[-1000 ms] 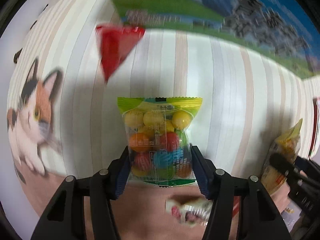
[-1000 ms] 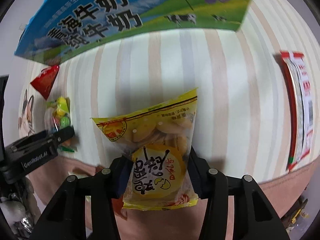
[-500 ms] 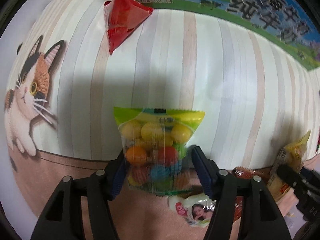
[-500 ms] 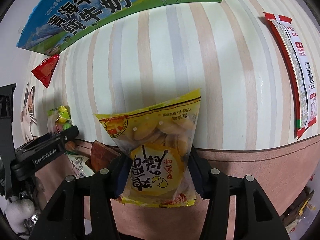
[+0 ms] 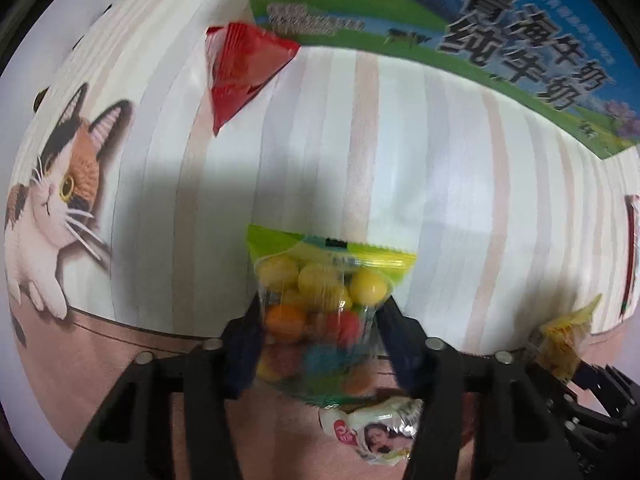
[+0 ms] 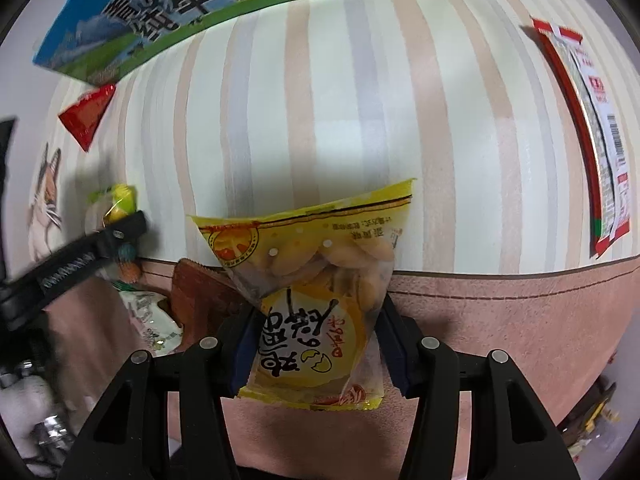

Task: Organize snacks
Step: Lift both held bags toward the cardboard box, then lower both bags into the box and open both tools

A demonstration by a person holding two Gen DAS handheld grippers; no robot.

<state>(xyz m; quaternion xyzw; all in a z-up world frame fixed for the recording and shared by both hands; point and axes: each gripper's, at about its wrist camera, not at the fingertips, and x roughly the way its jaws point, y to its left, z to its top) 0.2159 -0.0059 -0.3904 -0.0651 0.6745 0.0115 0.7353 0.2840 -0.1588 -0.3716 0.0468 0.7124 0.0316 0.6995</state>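
Note:
A clear bag of coloured candy balls (image 5: 320, 288) with a green top hangs between the jaws of my left gripper (image 5: 320, 320). The jaws are closing and the pads press on its sides. A yellow bag of egg biscuits (image 6: 312, 248) is pinched upright in my right gripper (image 6: 316, 320), which is shut on it. Both grippers point down over a striped tablecloth (image 6: 360, 100). In the right wrist view the left gripper (image 6: 120, 232) sits at the left with its candy bag (image 6: 116, 200). In the left wrist view the biscuit bag (image 5: 560, 336) shows at the far right.
A blue and green milk carton box (image 5: 440, 20) lies at the far edge, with a red triangular packet (image 5: 244, 68) beside it. A long red and white packet (image 6: 592, 140) lies at the right. A small white packet (image 5: 376, 432) and a brown packet (image 6: 196, 292) rest on the pink border.
Both hands have drifted toward the pink border of the cloth with their bags. The left jaws widened a little, then squeezed in on the candy bag again.

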